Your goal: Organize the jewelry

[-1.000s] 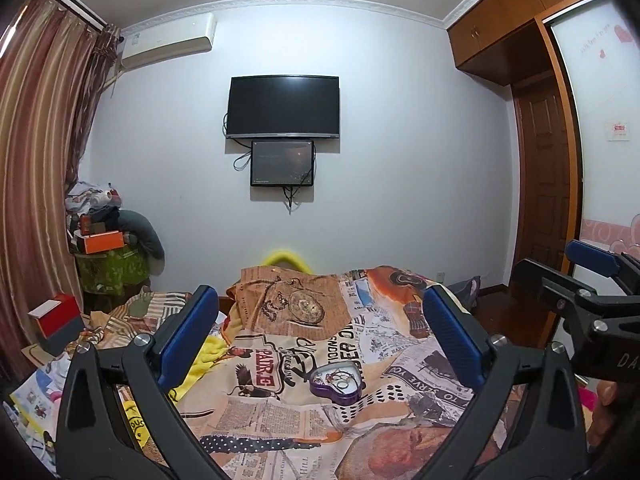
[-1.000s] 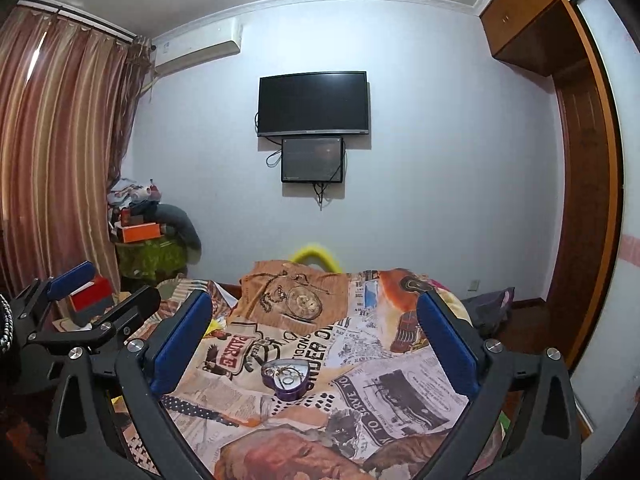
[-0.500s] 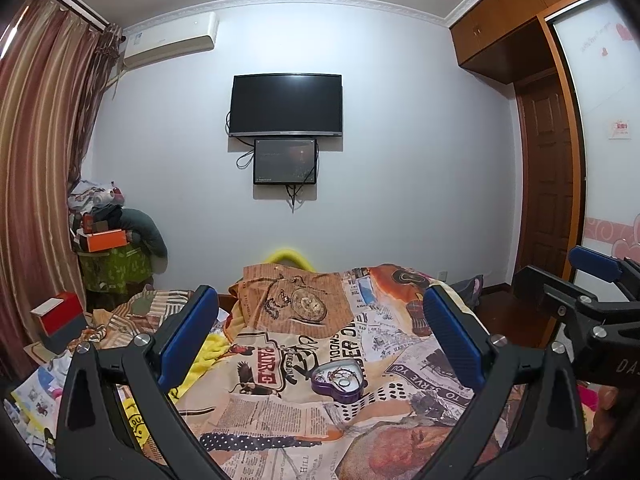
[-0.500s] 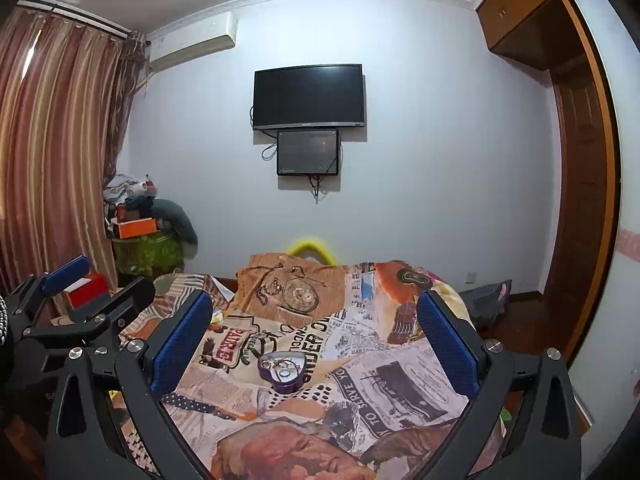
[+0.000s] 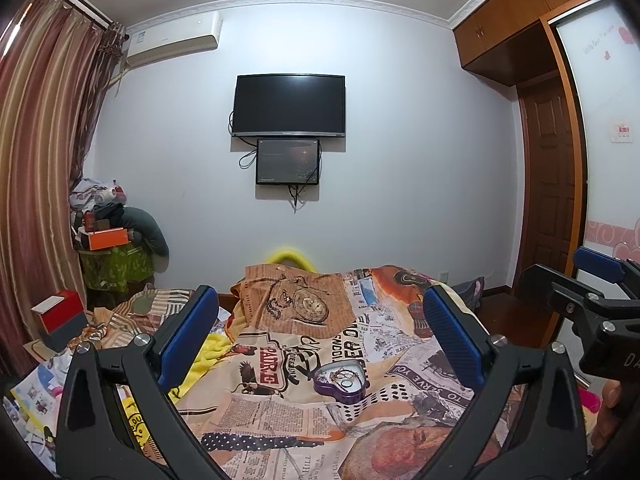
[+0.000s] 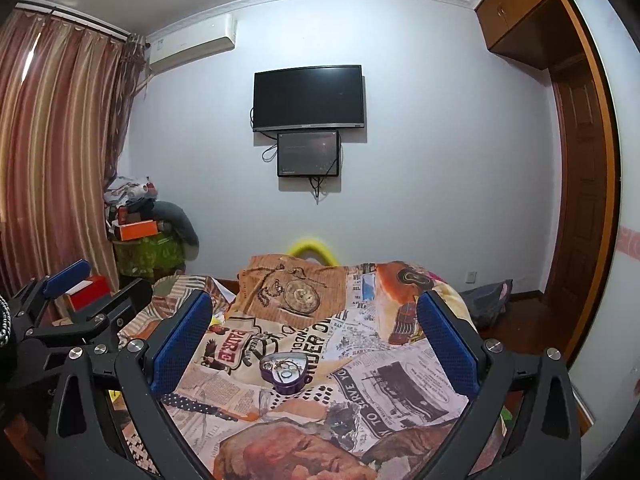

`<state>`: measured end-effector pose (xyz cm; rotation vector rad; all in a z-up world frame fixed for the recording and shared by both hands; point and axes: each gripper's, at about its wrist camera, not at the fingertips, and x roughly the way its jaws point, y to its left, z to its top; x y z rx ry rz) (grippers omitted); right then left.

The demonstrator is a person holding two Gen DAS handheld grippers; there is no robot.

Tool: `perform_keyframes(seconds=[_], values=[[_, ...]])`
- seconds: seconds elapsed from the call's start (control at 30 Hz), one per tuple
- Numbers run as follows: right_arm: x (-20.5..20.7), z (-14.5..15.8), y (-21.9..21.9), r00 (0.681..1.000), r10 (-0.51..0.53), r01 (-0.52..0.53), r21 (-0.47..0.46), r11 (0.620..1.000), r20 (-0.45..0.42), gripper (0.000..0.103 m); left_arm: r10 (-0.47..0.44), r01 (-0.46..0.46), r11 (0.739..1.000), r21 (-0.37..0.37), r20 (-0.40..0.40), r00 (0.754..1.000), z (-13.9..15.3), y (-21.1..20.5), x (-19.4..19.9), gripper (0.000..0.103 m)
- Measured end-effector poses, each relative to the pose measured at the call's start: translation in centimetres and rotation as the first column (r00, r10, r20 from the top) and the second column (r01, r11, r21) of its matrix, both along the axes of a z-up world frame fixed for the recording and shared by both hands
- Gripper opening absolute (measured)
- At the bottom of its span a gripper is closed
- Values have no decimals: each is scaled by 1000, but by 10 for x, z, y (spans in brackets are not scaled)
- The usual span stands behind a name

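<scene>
**Both grippers wide and empty above the heart-shaped box**

I have the left gripper (image 5: 320,332) and the right gripper (image 6: 316,336) held over the bed, each with its jaws spread fully apart and nothing between them. The purple heart-shaped box (image 5: 340,382) sits open on the printed blanket (image 5: 280,412), between the two grippers and ahead of both. Inside I can make out rings and what looks like a chain (image 6: 285,369), though the pieces are too small to tell apart. No jewelry shows on the blanket around the box, so this could fit pieces already gathered in or pieces waiting to be sorted.

My worry is the soft bedding: the box rests on rumpled blanket, so a push from one finger could tip it and spill the small pieces into the folds. The wide pads also look clumsy for thin rings, which could slip or snag a chain.

Against a second ago, both views sit slightly higher and farther back, with the box lower in the right view; the jaws are spread as before.
</scene>
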<state>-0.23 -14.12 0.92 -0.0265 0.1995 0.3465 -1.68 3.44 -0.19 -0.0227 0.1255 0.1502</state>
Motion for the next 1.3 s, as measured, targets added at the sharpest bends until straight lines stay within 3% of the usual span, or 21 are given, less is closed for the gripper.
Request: perform_keyframes(seconds=[1.3], values=[[0, -3, -2, 1000, -1, 1, 14, 1000, -11, 101, -53, 52, 998, -28, -14, 999, -4, -7, 8, 103]])
